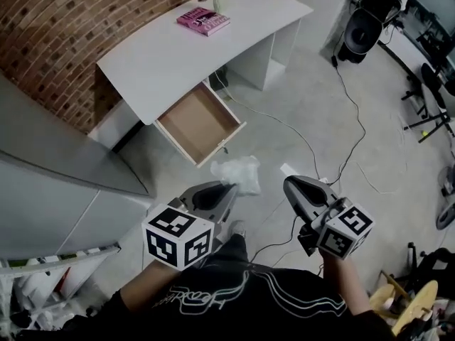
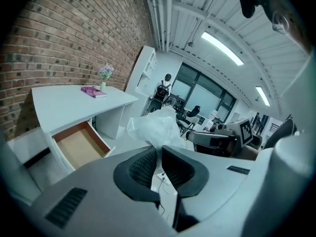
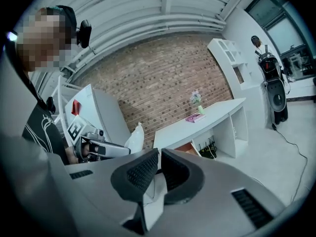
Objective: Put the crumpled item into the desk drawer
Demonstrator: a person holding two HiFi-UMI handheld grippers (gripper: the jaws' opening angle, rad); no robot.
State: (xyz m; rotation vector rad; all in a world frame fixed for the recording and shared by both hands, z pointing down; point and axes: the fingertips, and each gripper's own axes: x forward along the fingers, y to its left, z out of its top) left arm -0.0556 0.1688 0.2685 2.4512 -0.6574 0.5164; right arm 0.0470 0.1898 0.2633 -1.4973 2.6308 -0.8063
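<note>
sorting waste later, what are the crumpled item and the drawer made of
The crumpled item looks like thin plastic film: translucent white, glossy, sharply creased. The drawer seems wood or wood-look board: matte brown inside, white edges, possibly laminate.

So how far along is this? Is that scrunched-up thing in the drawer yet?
Not yet. Done: the desk drawer stands open. In hand: the left claw is shut on the crumpled plastic, holding it above the floor, short of the drawer. Left: carry it over and drop it in.
</note>
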